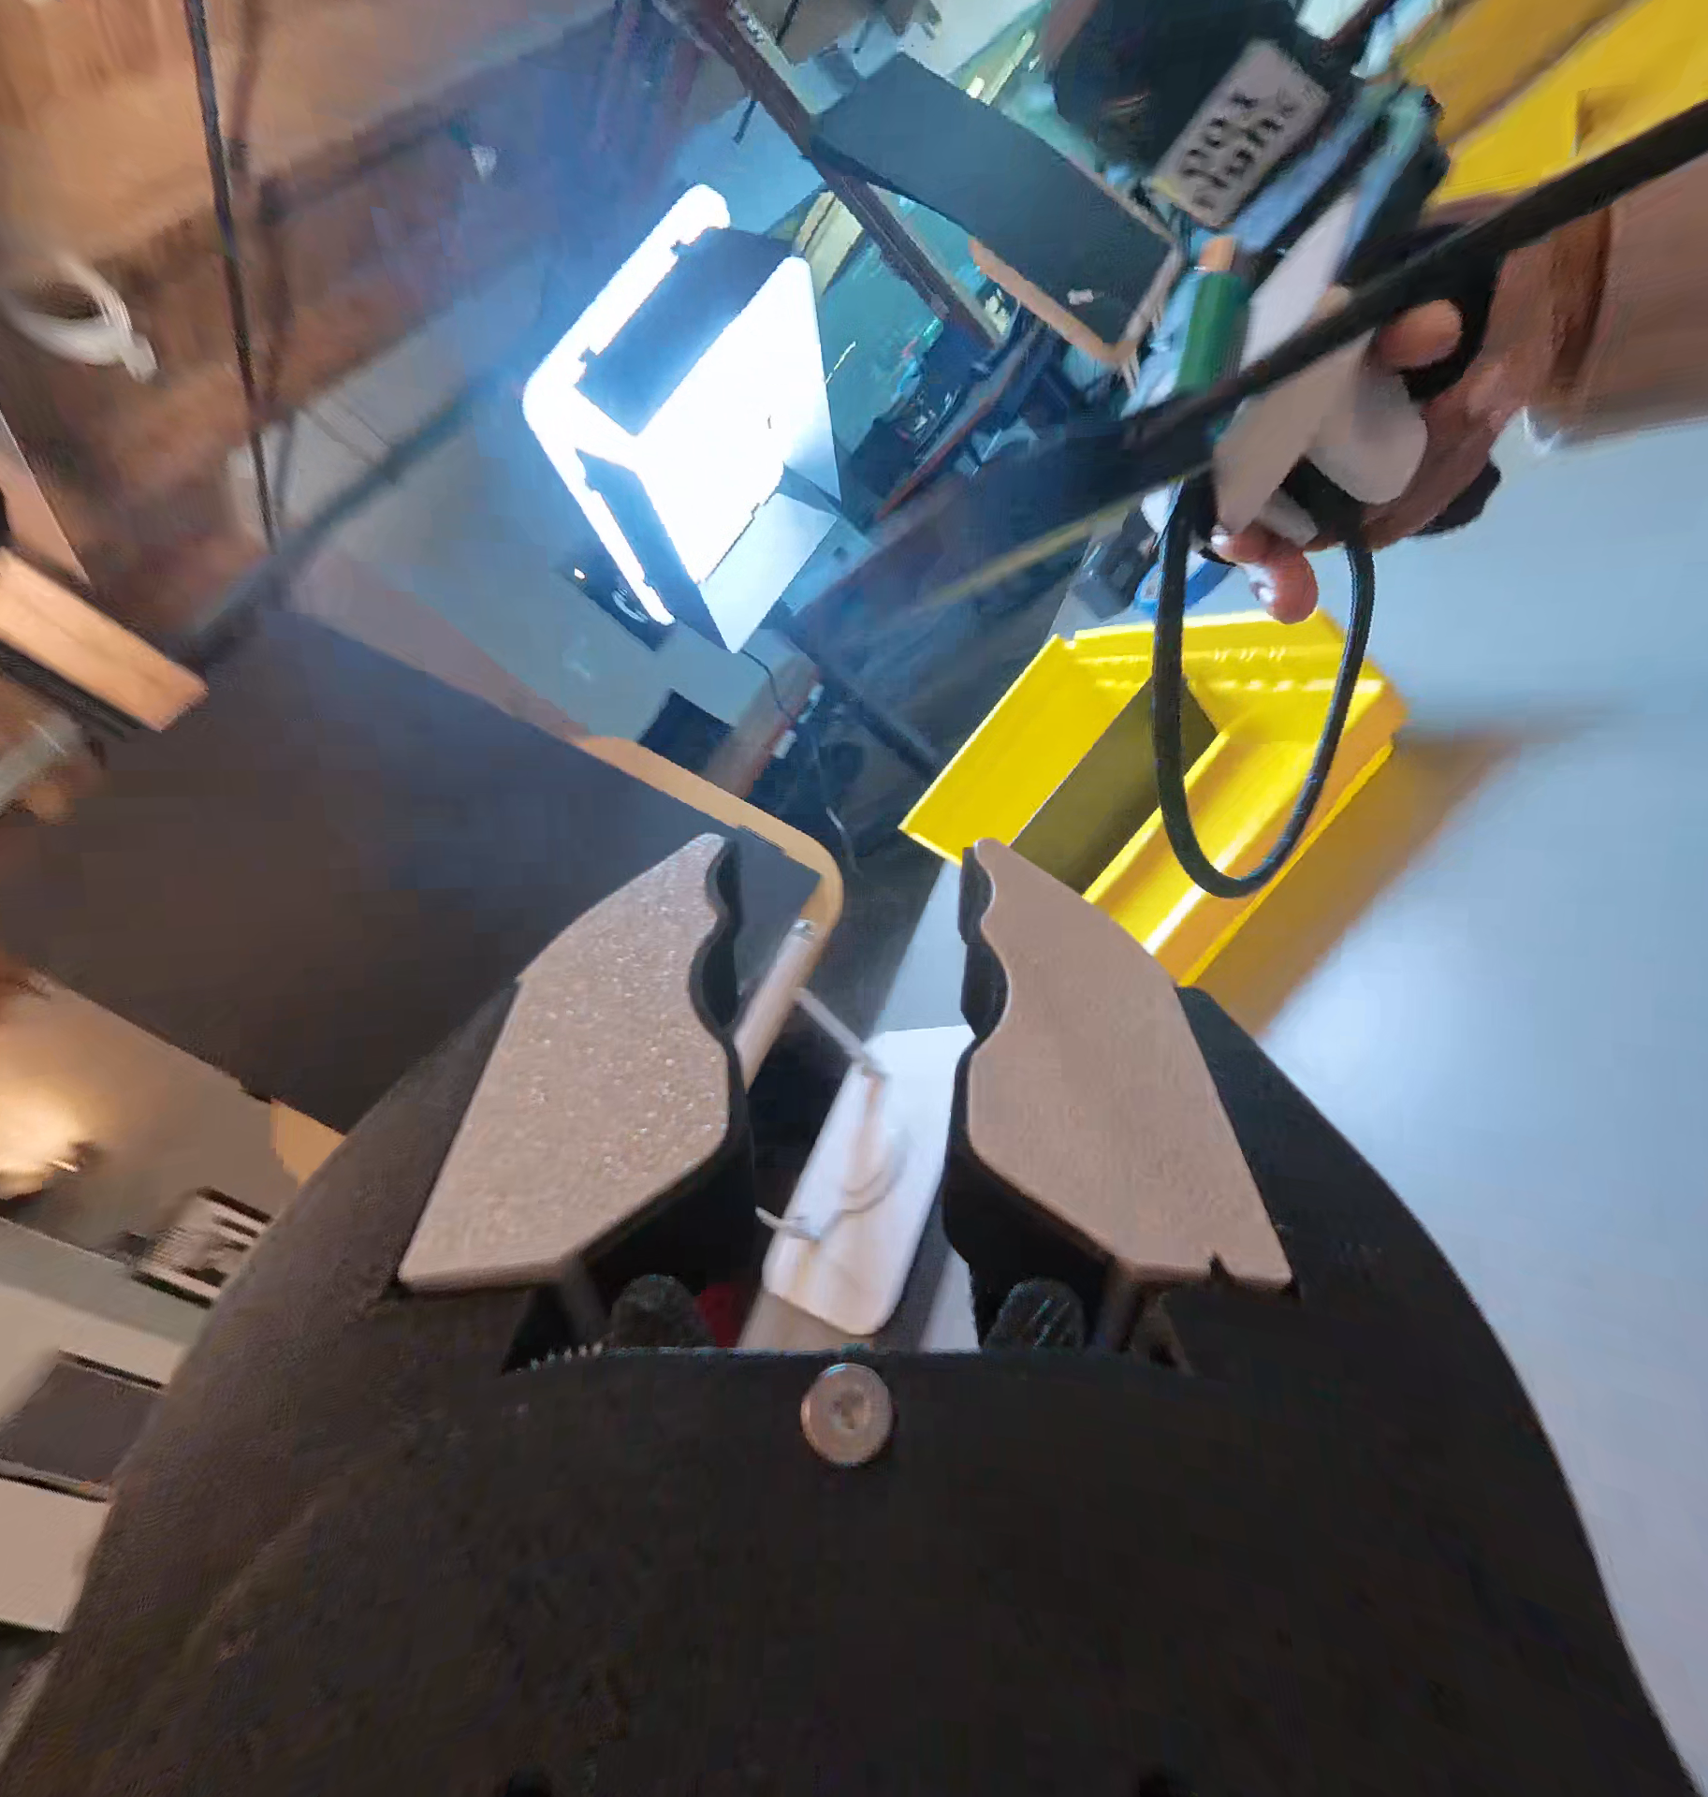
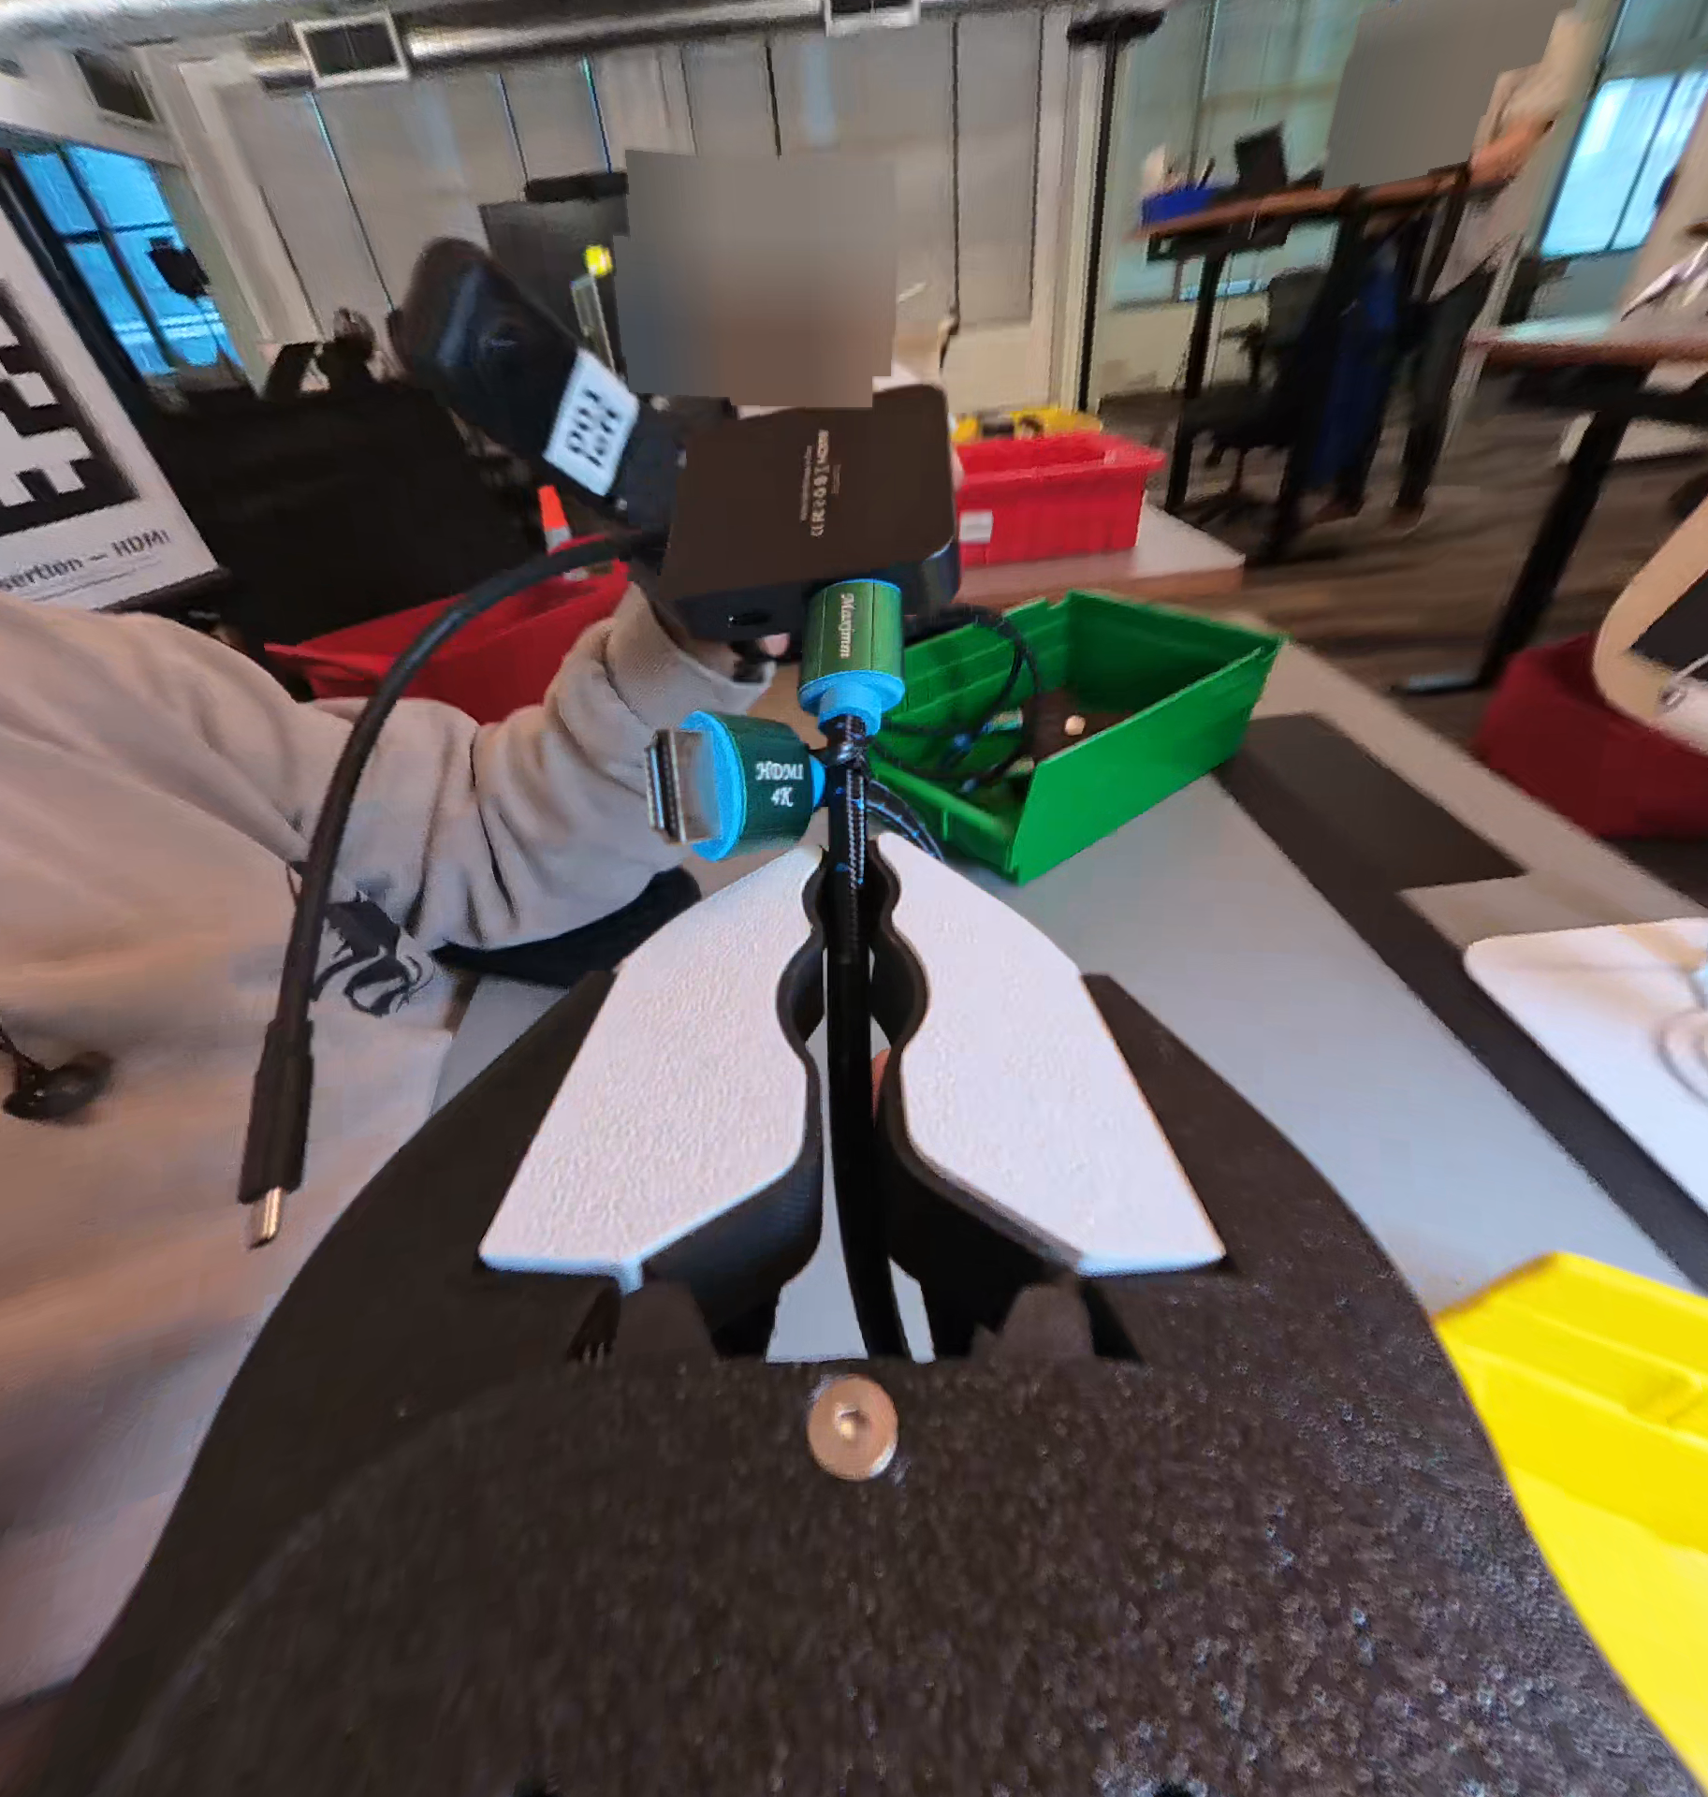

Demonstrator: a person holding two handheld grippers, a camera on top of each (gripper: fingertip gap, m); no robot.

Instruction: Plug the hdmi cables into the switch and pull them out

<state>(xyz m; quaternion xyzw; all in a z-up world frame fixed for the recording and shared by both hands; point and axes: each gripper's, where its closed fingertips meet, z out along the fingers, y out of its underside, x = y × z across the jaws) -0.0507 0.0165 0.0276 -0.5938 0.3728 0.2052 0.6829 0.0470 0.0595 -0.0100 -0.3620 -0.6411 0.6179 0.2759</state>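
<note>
In the right wrist view my right gripper [image 2: 850, 856] is shut on a black braided HDMI cable [image 2: 848, 1070]. One green-and-blue plug [image 2: 850, 637] sits in the black switch [image 2: 811, 496], which is held up in the air. The cable's other plug [image 2: 733, 788] hangs free, pointing left. The switch is beside the left gripper's body [image 2: 538, 379] and a sleeved hand [image 2: 636, 661]; I cannot tell what holds it. In the left wrist view my left gripper [image 1: 845, 865] is open with nothing between its fingers. The right gripper [image 1: 1316, 438] shows at upper right, with a cable loop [image 1: 1171, 739] hanging.
A thin black cable with a small plug [image 2: 264, 1215] hangs from the switch at left. A green bin [image 2: 1122, 739] holding cables stands on the grey table [image 2: 1268, 972], red bins [image 2: 1054, 496] behind it. A yellow bin [image 2: 1608, 1410] is at lower right and also shows in the left wrist view [image 1: 1258, 768].
</note>
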